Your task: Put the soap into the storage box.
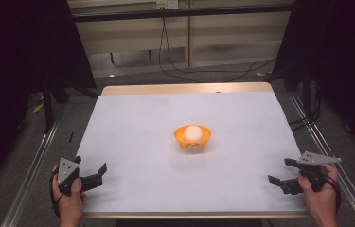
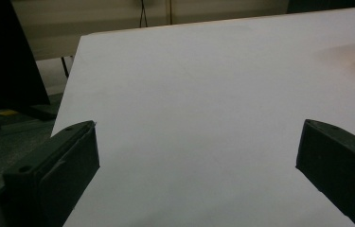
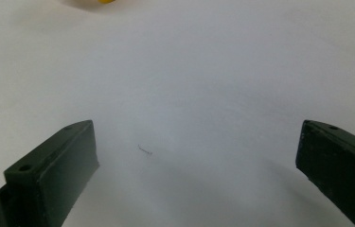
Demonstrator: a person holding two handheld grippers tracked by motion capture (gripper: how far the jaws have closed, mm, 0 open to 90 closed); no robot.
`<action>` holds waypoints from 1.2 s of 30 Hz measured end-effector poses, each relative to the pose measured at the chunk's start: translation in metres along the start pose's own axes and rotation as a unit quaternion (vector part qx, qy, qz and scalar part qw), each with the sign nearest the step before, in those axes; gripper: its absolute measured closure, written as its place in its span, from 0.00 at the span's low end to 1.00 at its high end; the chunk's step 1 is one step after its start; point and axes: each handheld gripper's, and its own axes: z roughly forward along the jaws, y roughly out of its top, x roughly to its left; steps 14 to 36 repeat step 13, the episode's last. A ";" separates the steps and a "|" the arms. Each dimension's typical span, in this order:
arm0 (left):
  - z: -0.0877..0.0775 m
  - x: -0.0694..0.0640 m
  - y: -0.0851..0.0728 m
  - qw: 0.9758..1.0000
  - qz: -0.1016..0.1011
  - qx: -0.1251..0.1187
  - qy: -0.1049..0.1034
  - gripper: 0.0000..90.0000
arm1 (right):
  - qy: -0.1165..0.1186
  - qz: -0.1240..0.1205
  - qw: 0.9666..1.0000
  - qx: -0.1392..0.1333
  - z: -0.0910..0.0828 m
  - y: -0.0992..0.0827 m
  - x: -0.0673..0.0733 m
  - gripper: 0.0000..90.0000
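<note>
So, both grippers parked wide of the orange bowl point(image 1: 192, 137), nothing grabbed yet.

Bowl sits mid-table point(image 1: 132, 142) with a white ball point(image 1: 193, 133) inside; my left gripper point(image 1: 95, 173) and right gripper point(image 1: 279, 174) flank it near the table's front corners, jaws apart, probably ready to reach in.

No text, label, brand, number or sign can be read anywhere in these views. The white sheet point(image 1: 165, 142) on the bench is blank. The orange bowl point(image 1: 192, 137) carries no legible marking.
</note>
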 end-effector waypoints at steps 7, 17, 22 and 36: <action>0.000 0.001 0.000 1.000 0.005 0.002 -0.003 0.00 | -0.009 -0.006 1.000 -0.013 -0.003 -0.006 0.002 0.00; 0.000 0.001 0.000 1.000 0.005 0.001 -0.004 0.00 | -0.002 -0.007 0.999 -0.031 -0.006 -0.008 0.001 0.00; 0.000 0.001 0.000 1.000 0.005 0.001 -0.004 0.00 | -0.002 -0.007 0.999 -0.031 -0.006 -0.008 0.001 0.00; 0.000 0.001 0.000 1.000 0.005 0.001 -0.004 0.00 | -0.002 -0.007 0.999 -0.031 -0.006 -0.008 0.001 0.00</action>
